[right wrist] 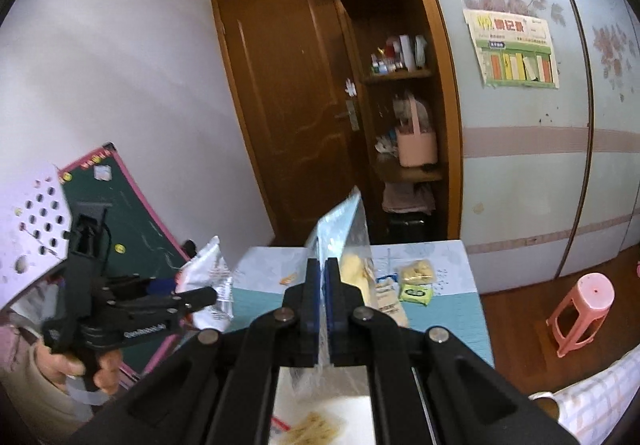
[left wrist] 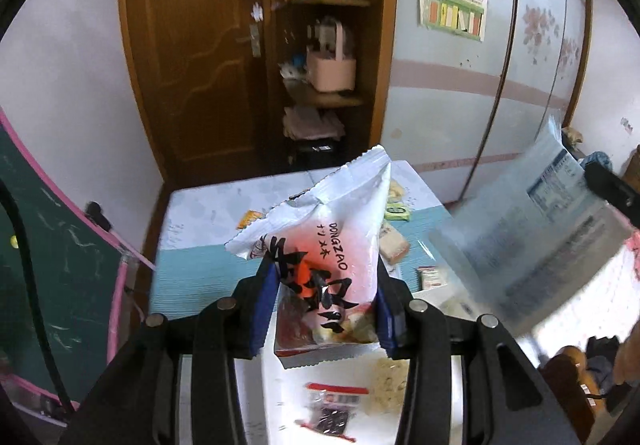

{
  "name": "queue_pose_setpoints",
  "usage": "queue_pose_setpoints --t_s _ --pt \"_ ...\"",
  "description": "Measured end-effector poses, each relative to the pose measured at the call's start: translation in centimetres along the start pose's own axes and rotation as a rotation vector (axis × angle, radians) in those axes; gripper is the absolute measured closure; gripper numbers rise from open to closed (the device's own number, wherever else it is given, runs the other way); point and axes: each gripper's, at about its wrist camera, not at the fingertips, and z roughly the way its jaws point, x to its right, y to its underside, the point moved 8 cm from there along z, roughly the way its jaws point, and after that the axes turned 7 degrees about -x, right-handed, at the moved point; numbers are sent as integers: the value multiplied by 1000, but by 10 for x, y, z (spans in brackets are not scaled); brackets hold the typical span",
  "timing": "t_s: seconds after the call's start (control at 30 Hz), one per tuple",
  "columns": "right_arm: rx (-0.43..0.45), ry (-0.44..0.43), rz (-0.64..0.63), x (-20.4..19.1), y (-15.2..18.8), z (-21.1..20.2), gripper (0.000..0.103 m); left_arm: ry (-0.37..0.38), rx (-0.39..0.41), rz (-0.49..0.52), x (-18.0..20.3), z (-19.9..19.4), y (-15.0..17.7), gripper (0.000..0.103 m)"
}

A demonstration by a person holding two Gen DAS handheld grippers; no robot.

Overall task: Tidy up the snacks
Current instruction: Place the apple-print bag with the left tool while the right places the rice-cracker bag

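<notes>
Bedroom setting: wooden door (left wrist: 192, 57), open corner shelving w/ pink caddy (left wrist: 331, 71) on middle shelf, wardrobe panels w/ floral print and a poster (left wrist: 452, 1). Green chalkboard w/ pink frame (left wrist: 60, 245) leans at left. Pink stool (right wrist: 582, 311) on wood floor, right wrist view.

Table (left wrist: 192, 269) w/ teal and pale cloth carries several small snack packets: green pack (left wrist: 397, 212), beige pack (left wrist: 394, 247), small boxed item (left wrist: 433, 278), red-topped dark packet (left wrist: 334, 411) near bottom edge, left wrist view.

Left gripper (left wrist: 324, 305): jaws closed on white snack bag (left wrist: 332, 245) marked "DONGZAO", red/black print. Bag is pinched at both sides near its lower half, held upright above table, top seal crumpled.

Right gripper (right wrist: 323, 285): blue pads pressed together on edge of clear snack bag (right wrist: 350, 245) w/ pale blue label, yellowish contents visible. Bag is held edge-on, raised over table. Same bag shows blurred at right of left wrist view.

Both bags are off the surface, side by side, not touching. Person's hand (right wrist: 80, 365) grips left gripper handle.
</notes>
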Motion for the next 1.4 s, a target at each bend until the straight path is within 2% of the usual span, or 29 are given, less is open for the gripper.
queue_pose_setpoints --t_s 0.13,0.4,0.67,0.93,1.0,1.03,1.07,1.13,1.17,1.23,1.3,1.4 --pt "-8 -2 -7 -12 15 -11 102 9 3 3 5 -13 23 62" --pt "-105 -50 6 -23 54 1 103 6 -24 51 25 -12 62 61" --pt "-120 -48 -33 -32 63 3 103 -8 -69 69 32 8 77 61" --pt "-189 -11 -48 -30 81 19 102 -26 -117 90 39 23 87 59" --pt "-208 4 -49 -28 86 23 102 -31 -136 90 40 28 91 53" --pt "-222 10 -50 -27 89 25 101 -31 -142 91 40 29 92 41" --pt "-233 12 -49 -26 91 27 100 -31 -146 94 41 31 94 24" --pt "-255 13 -42 -25 96 31 91 -33 -135 97 42 30 95 14" --pt "-263 15 -38 -24 98 32 87 -28 -131 101 43 29 96 14" --pt "-270 24 -33 -23 101 34 68 -23 -129 110 46 29 96 14" --pt "-272 31 -33 -22 103 35 62 -24 -136 114 47 30 97 14" --pt "-279 36 -34 -22 105 36 59 -17 -151 112 47 33 100 14"
